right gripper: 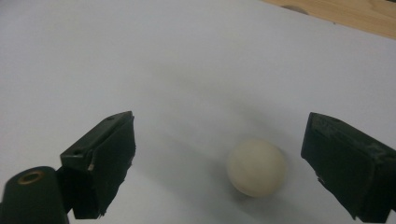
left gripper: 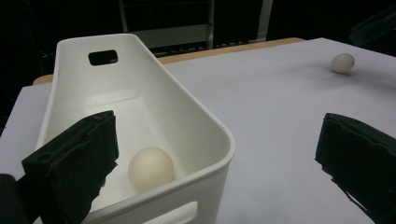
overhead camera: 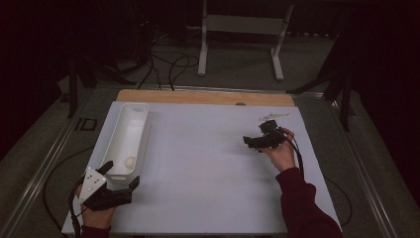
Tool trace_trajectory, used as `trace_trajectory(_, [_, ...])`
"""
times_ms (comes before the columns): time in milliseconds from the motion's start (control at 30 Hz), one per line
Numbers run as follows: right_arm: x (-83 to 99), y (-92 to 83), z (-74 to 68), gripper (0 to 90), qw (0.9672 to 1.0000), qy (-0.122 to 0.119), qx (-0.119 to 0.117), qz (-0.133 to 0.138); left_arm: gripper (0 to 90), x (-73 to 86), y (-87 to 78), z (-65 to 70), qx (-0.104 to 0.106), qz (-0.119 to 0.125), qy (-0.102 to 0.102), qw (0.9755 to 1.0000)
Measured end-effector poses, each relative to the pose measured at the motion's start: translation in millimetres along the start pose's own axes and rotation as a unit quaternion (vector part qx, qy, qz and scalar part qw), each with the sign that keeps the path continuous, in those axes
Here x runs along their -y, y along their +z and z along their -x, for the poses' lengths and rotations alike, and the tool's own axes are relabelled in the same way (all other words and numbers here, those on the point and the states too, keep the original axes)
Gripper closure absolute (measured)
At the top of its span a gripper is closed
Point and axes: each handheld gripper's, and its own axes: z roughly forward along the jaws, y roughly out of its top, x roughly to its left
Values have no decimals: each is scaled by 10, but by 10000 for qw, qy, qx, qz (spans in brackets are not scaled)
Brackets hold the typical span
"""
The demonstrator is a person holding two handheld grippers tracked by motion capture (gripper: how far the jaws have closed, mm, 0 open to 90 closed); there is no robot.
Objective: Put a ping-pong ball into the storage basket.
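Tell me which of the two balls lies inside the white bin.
The ball at the white bin's near end, by the left gripper; the other ball lies on the table.

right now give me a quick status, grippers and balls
Both grippers open: left gripper at bin, right gripper straddling loose ball. One ball in bin. Nothing blocking.

A cream-white ball lies on the white worktop, low and right of centre in the right gripper view. A second, matching ball rests inside the long white bin, at its near end, lower left.
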Motion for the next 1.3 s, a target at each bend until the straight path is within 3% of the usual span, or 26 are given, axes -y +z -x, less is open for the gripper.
trace_trajectory(1300, [147,230,144,142,9985,255,220,-426,1,1,9,8,13,-15,18,10000])
